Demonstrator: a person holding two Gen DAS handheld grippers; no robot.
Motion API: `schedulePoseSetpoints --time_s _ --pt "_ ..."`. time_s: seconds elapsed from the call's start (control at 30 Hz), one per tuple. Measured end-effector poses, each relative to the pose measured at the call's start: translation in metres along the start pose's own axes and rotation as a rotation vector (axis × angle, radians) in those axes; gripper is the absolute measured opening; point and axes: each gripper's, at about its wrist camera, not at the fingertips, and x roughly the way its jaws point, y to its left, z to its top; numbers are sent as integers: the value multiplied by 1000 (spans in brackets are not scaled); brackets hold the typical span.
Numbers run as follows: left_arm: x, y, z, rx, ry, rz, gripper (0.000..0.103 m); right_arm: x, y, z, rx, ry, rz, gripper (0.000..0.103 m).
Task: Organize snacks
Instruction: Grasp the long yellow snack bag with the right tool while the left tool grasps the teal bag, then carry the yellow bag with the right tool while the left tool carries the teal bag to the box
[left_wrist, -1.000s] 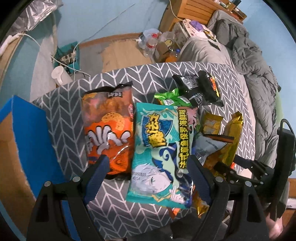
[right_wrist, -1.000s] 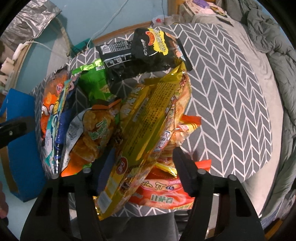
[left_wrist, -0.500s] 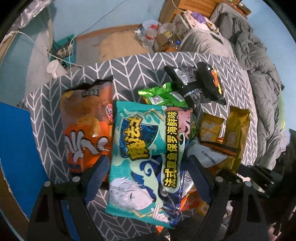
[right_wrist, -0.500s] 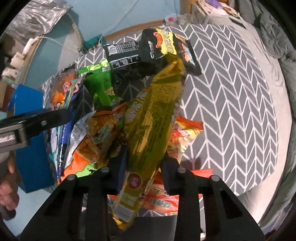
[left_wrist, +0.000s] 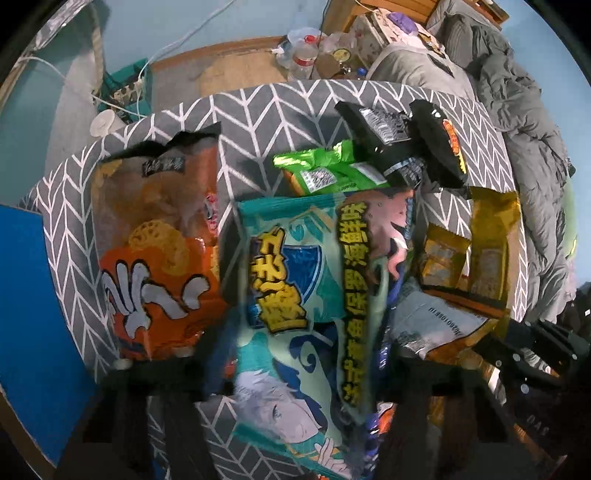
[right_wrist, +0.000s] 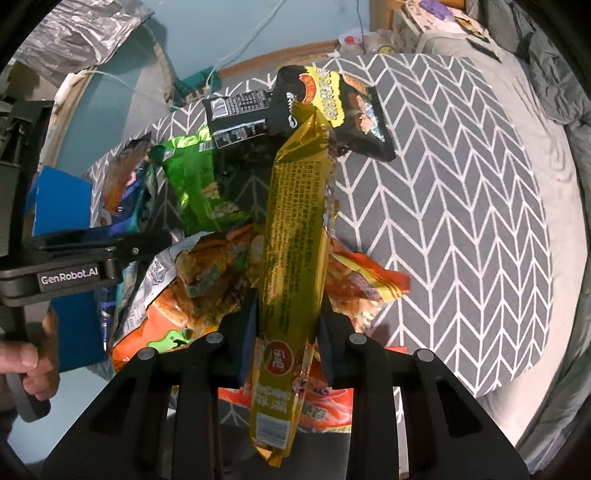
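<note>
Snacks mostly lie heaped beside the orange bag (left_wrist: 155, 258) on the chevron surface (right_wrist: 461, 184); right tool (right_wrist: 286, 310) clenched on the yellow packet (right_wrist: 295, 229), left tool's (left_wrist: 295, 373) grip unclear; sorting barely begun

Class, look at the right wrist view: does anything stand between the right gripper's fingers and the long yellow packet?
Nothing visible does. The right gripper is already shut on the yellow packet, one finger against each side of it.

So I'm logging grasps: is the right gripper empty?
No, the right gripper is clamped on the yellow bag.
</note>
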Motion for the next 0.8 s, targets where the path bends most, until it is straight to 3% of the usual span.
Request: schedulePoseSetpoints --time_s 0.13,0.27,0.53,0.8 --pt "-4 1 -11 -7 -5 -18 26 -2 5 -1 -33 -20 -10 27" --pt "-19 2 -22 2 -32 -41 21 -15 3 -2 -43 -38 -1 27" --pt "-50 8 -36 -18 -83 -88 21 -52 -1 -11 -69 -65 30 27" --pt "-91 17 -51 -14 -171 -89 21 -65 26 0 -134 -100 15 26"
